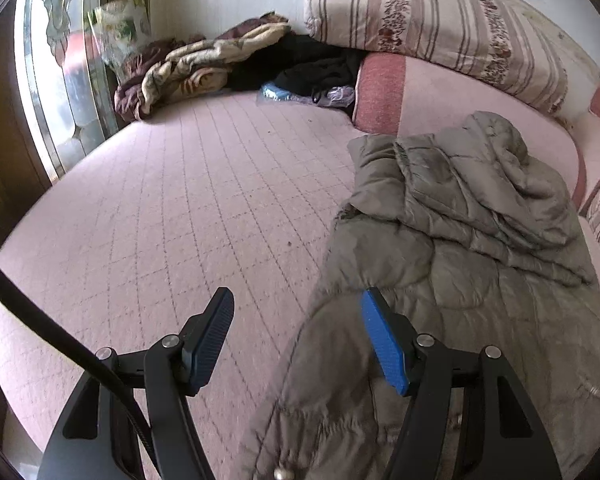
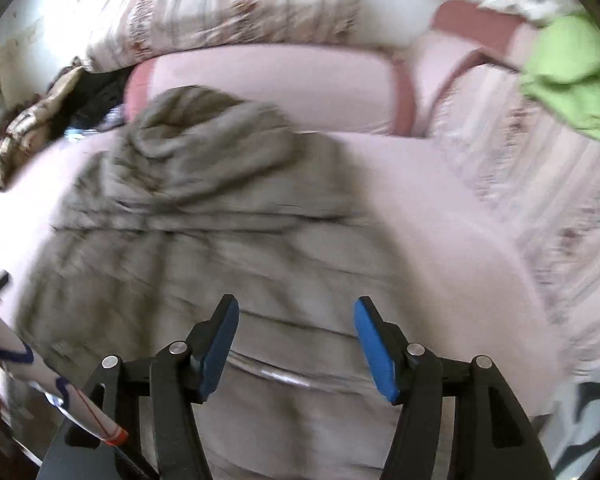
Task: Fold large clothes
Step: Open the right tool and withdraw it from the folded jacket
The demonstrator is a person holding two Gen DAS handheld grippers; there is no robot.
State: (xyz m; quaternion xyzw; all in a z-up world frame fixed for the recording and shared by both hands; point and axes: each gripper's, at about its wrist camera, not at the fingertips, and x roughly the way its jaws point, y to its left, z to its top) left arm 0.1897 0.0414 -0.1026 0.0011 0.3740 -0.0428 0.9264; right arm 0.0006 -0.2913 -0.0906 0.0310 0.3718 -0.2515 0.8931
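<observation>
Padded grey-brown jacket (image 1: 460, 240) lying crumpled on the pink quilted bed (image 1: 180, 200); left gripper (image 1: 296, 336) and right gripper (image 2: 296, 344) hover above it, jaws apart, empty. Best practice: pinch matching hem corners, then spread flat before folding.

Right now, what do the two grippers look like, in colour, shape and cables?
Both the left gripper and the right gripper have black angular frames with silver round bolts at the joints. Each carries two flat fingers with blue ribbed pads. A black cable runs beside the left one.
</observation>
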